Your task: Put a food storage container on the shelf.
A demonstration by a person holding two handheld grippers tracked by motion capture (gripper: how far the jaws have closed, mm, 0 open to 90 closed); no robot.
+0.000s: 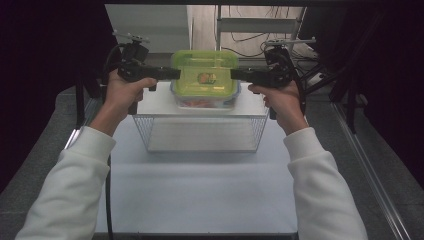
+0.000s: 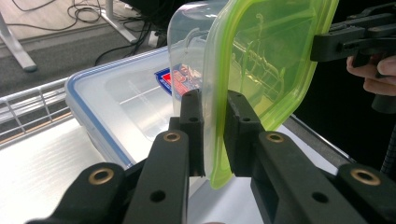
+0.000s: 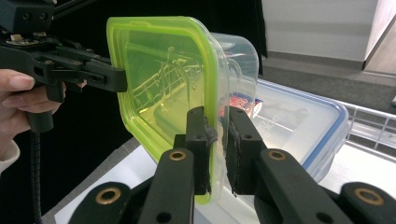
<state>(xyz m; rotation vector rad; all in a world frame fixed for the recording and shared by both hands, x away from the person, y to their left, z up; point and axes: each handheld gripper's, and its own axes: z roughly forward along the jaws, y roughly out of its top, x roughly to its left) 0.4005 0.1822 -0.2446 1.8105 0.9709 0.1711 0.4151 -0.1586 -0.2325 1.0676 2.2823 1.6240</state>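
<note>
gripping opposite edges of one green-lidded box [image 1: 205, 77], the left gripper [image 1: 172, 73] and the right gripper [image 1: 237, 74] hold it up between them, above a larger clear box with a blue-rimmed lid [image 1: 207, 102]. in the left gripper view the fingers [image 2: 192, 114] are drawn close together and clamped on the rim of the green lid [image 2: 261, 60], one finger on each face of it, with the clear body of the box on the far side of the lid. in the right gripper view the fingers [image 3: 199, 135] are likewise nearly together and clamped on the opposite rim of the lid, and the left gripper's fingers show at the far edge, touching that rim. the blue-rimmed box sits just beyond and below both pairs of fingers, with a wire basket [image 1: 200, 132] under it standing on the white counter [image 1: 200, 190]. each hand [image 1: 125, 92] wraps the handle behind its fingers, in white sleeves [image 1: 75, 175].
</note>
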